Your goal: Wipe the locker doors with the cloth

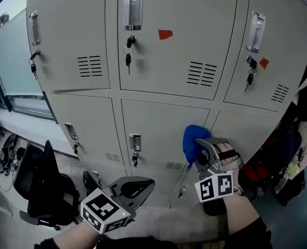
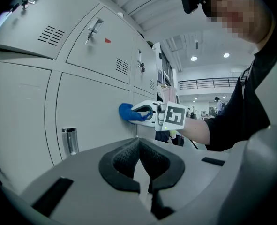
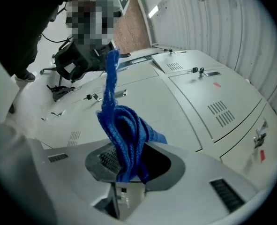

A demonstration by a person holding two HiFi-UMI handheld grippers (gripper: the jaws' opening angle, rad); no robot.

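Right gripper (image 1: 199, 145) is clamping the blue cloth (image 1: 192, 138) — its own view is showing the bunched fabric wedged between both jaws, with one twisted tail sticking out past the tips. The cloth is sitting centre-right in the head view, against the lower row of the grey lockers (image 1: 205, 30). It is lying at the right edge of the lower-middle door (image 1: 158, 131), just beside the seam to the next door. The left gripper view is showing it touching the panel. Left gripper (image 1: 136, 184) is hovering at bottom centre of the head view, well apart from the cloth and facing the lower row — its jaws are meeting tip to tip with nothing between them. The handle (image 1: 135, 141) of the lower-middle door is sitting left of the cloth, near it but not touching. Keys (image 1: 128, 59) are hanging from the lock of the upper-middle door, and a red tag (image 1: 165, 33) is sticking to that door to their right. A black office chair (image 1: 41, 188) is standing at lower left of the frame, beside the lockers.
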